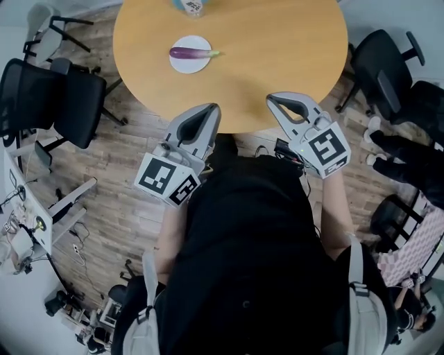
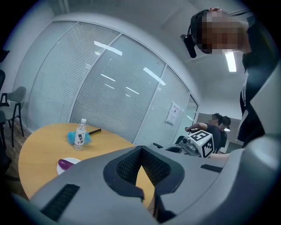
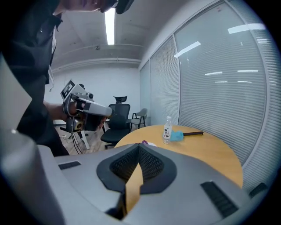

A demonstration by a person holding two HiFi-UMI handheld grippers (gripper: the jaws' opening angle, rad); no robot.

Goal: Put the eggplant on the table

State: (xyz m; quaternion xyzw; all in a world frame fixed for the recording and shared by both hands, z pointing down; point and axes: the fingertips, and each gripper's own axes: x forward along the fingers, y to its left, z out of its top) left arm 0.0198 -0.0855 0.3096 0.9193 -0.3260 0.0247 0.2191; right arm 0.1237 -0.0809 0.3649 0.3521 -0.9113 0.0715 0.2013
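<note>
A purple eggplant (image 1: pixel 191 52) lies on a small white plate (image 1: pixel 189 64) on the far part of the round wooden table (image 1: pixel 277 48). Both grippers hover at the table's near edge, well short of the plate. My left gripper (image 1: pixel 213 109) is shut with nothing in it, and my right gripper (image 1: pixel 272 99) is shut and empty too. In the left gripper view the jaws (image 2: pixel 141 149) meet at the tip, and the eggplant (image 2: pixel 64 164) shows low at the left. In the right gripper view the eggplant (image 3: pixel 144 142) peeks just above the closed jaws (image 3: pixel 138 146).
A water bottle (image 1: pixel 191 5) and a blue brush (image 2: pixel 72 137) sit at the table's far side. Black office chairs stand to the left (image 1: pixel 55 97) and right (image 1: pixel 388 69) of the table. Equipment lies on the floor at the lower left.
</note>
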